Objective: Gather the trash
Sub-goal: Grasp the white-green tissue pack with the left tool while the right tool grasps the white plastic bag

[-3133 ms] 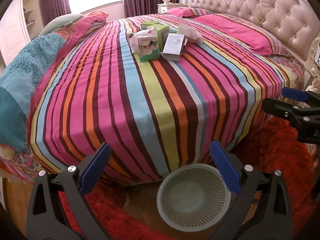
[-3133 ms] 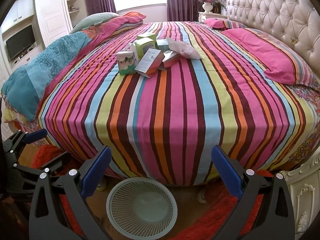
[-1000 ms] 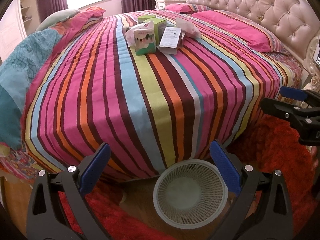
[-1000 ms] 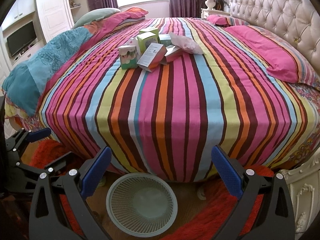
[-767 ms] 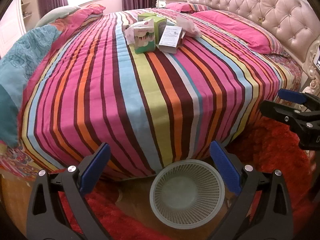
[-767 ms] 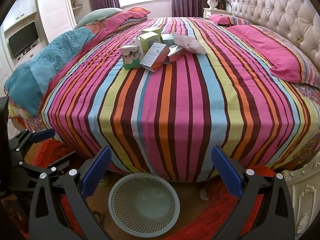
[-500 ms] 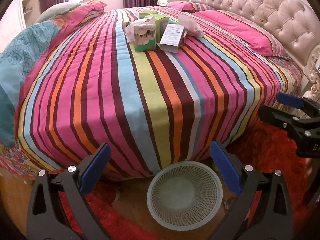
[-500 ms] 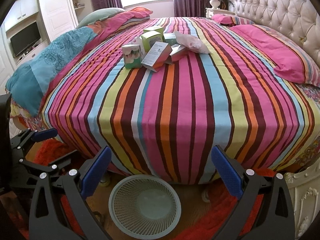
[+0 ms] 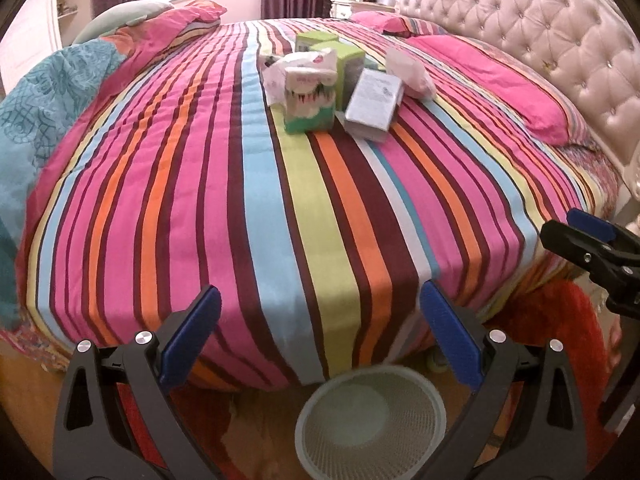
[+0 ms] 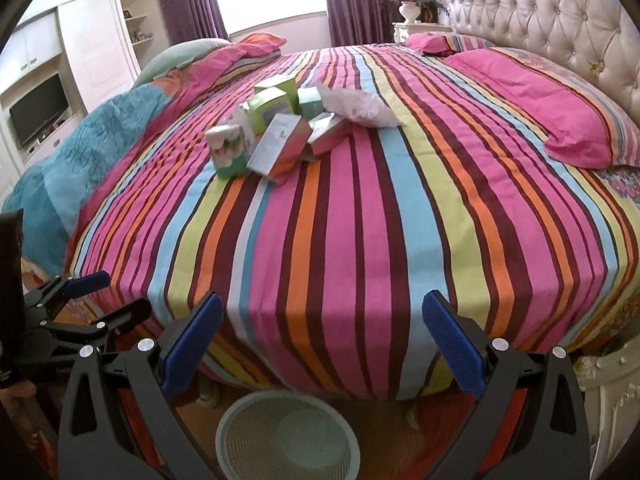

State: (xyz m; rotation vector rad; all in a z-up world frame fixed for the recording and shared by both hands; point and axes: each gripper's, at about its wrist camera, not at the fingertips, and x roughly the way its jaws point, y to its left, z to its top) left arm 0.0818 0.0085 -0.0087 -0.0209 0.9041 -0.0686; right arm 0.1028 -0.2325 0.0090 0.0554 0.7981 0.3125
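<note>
We hold both tongs low at the foot of the round bed with its multicoloured striped cover [image 9: 320, 208], and both are released and empty: the left tongs [image 9: 320, 336] stand with blue pads wide apart, and so do the right tongs [image 10: 320, 332]. The trash is a heap of small cardboard boxes and crumpled wrappers [image 9: 340, 80] lying well up the bed, straight ahead of us and far beyond the fingertips. Nearest in the left view is an upright green-and-white carton with a torn top [image 9: 310, 100]; just beside it leans a flat white printed box [image 9: 374, 98], its long axis running roughly away from us and tilted up against the boxes behind. A crumpled white plastic bag [image 10: 360, 110] lies at the heap's right edge. The pale round mesh waste basket [image 10: 288, 438] sits on the floor below, between the fingers of either tool. In the left view the heap sits close to the centre line, while in the right view it lies left of centre, so we judge the left tongs better lined up for the first reach forward over the cover.
</note>
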